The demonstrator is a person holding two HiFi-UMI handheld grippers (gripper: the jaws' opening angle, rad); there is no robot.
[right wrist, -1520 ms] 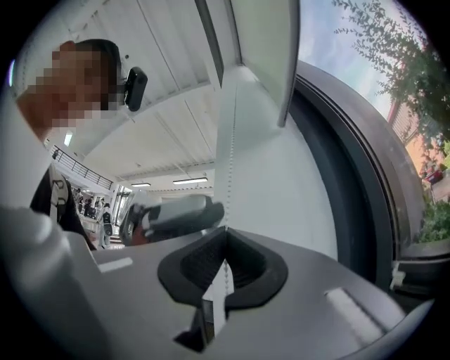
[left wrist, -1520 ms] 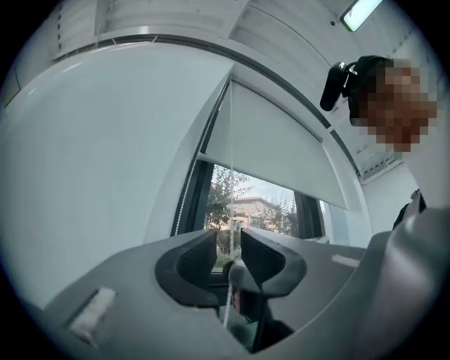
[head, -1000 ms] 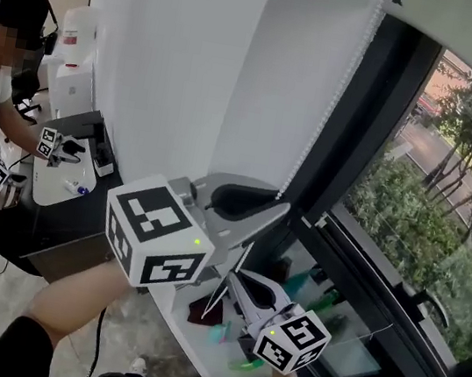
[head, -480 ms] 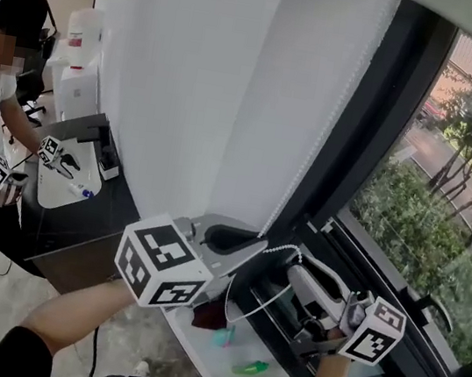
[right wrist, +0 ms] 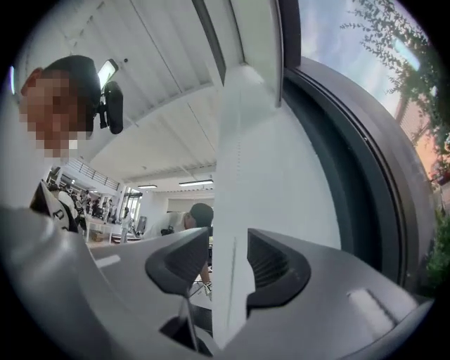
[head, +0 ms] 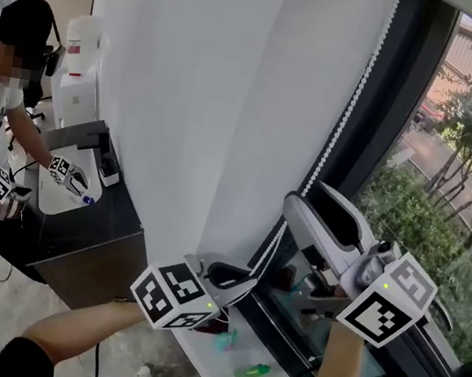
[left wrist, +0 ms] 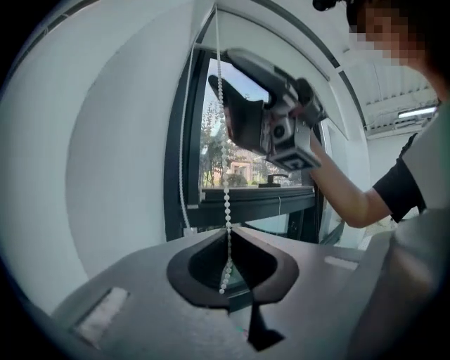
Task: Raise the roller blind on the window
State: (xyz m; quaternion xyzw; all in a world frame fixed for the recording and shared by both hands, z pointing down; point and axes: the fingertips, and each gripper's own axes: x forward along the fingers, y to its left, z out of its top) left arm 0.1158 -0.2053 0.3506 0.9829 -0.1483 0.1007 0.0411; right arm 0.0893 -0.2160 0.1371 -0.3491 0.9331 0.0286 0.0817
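1. Low at centre-left, the left gripper [head: 250, 276] is clamped on the bead chain [head: 346, 112], which is pinched at its closed tips.
2. Above it, the white roller blind [head: 307, 79] hangs down, with the chain along its right edge.
3. Higher and to the right, the right gripper [head: 304, 205] has its jaws opening wide and grips nothing, near the chain.
4. Farthest right is the window glass [head: 459, 183], uncovered.

White roller blind [head: 190, 87], white beaded chain [head: 343, 120], black window frame [head: 393, 93]; marker cubes [head: 176, 296] show black-and-white squares.
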